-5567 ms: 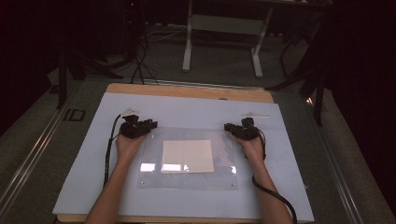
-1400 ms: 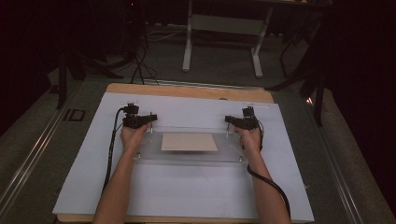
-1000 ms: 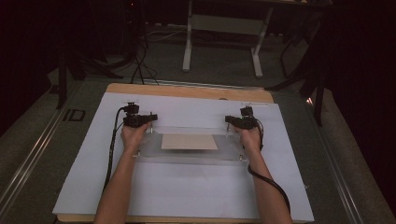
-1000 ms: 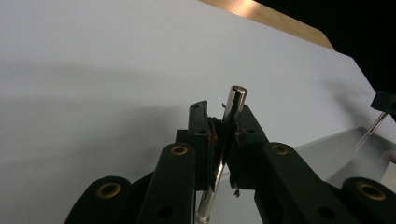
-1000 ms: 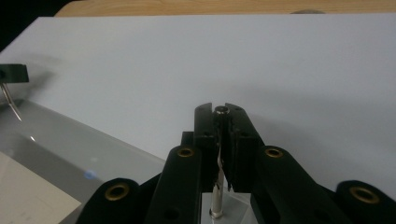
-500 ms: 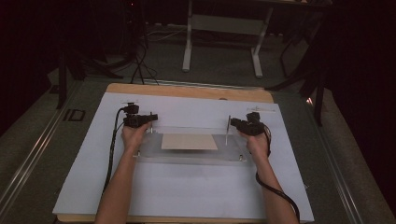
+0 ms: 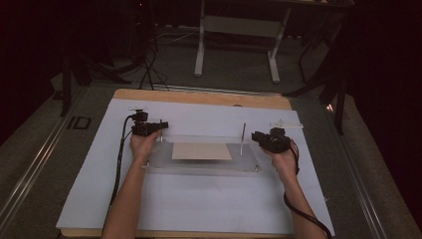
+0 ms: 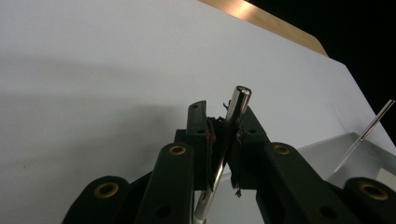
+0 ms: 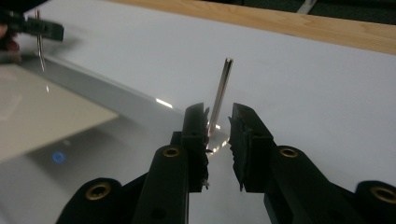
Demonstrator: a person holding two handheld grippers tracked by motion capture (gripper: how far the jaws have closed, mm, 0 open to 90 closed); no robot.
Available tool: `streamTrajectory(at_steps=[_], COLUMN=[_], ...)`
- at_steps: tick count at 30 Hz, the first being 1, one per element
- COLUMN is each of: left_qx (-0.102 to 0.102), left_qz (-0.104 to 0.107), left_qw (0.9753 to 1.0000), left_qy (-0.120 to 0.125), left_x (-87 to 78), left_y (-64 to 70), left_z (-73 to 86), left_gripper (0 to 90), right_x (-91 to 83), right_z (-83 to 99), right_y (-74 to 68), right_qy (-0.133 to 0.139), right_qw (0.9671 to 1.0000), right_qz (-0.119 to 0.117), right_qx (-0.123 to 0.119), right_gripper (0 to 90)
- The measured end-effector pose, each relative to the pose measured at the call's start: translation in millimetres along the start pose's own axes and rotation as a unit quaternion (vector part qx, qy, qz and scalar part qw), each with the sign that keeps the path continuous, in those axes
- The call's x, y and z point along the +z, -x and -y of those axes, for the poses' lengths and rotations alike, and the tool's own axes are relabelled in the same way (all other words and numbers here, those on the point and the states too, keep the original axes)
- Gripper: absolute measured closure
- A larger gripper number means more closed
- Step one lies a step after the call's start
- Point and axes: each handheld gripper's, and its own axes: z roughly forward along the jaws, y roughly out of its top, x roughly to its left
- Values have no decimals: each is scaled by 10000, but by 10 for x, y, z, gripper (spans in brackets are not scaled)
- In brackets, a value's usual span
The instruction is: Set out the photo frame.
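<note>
Your left claw (image 8: 223,140) is clamped on a metal pin (image 8: 229,135) at the clear plate's (image 7: 199,162) far left corner. Your right claw (image 9: 218,135) stands apart, just short of the upright right pin (image 9: 219,98). The plate lies on the white-covered bench (image 7: 199,209).

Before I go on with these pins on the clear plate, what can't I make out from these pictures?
- Left pin: its foot, cut off by the bottom edge behind the left gripper in the left gripper view.
- Right pin: whether it is seated in the clear plate; glare hides its base in the right gripper view.
- Plate corner fittings: too small in the high view.
</note>
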Motion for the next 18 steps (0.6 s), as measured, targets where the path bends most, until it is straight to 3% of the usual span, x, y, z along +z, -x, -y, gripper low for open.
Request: streamTrajectory(at_steps=[14,18], left_qx=[-144,-166], left_qz=[77,90], left_qw=[9999,9998], left_qy=[1,-12], left_x=[12,13], left_y=[-16,-18], left_z=[0,0], left_gripper=[796,795], right_x=[-143,-151], right_z=[213,296], right_y=[-25,-10], right_qy=[-120,-119], right_qw=[9994,9985], right_qz=[-15,-134], right_qx=[-334,-522], right_gripper=[683,666])
